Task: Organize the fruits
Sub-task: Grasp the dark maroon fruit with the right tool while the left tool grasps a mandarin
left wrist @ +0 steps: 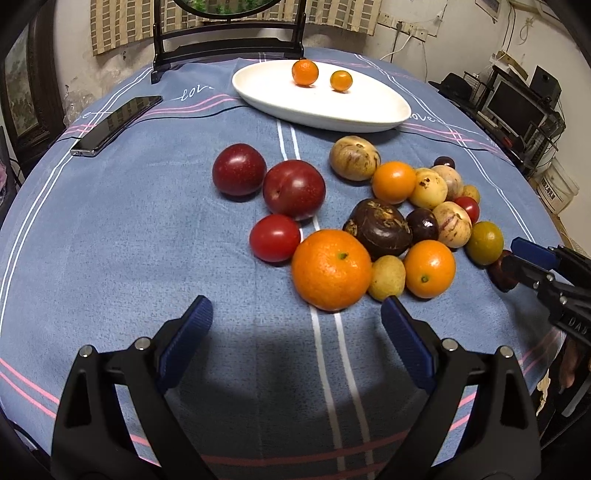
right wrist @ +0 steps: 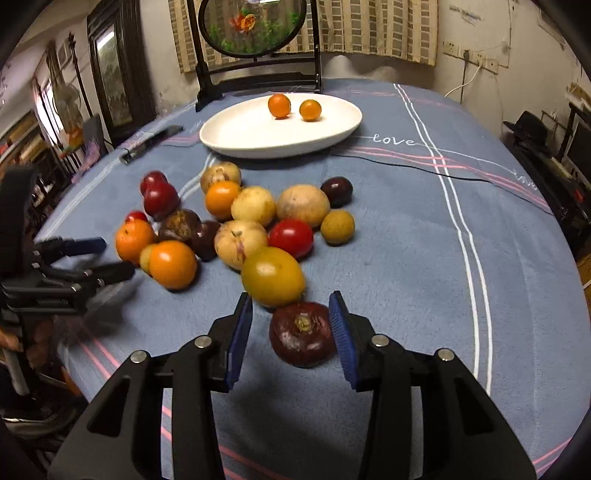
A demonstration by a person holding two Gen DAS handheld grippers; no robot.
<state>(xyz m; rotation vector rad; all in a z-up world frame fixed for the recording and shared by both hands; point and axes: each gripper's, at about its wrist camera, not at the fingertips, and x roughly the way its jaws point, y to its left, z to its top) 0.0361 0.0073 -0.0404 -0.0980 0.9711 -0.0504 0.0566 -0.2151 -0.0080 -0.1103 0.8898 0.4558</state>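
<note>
Tablecloth (left wrist: 147, 229), blue, striped; curtained wall (right wrist: 369, 33) behind.

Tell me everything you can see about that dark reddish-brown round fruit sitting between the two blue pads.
The dark reddish-brown round fruit has glossy, slightly blotchy skin and a rough tan scar facing up toward the camera. It lies on the blue striped tablecloth, just in front of the pile, right by a yellow-green round fruit. The right gripper brackets it: its right pad looks pressed on the fruit; a gap shows at its left pad.
</note>
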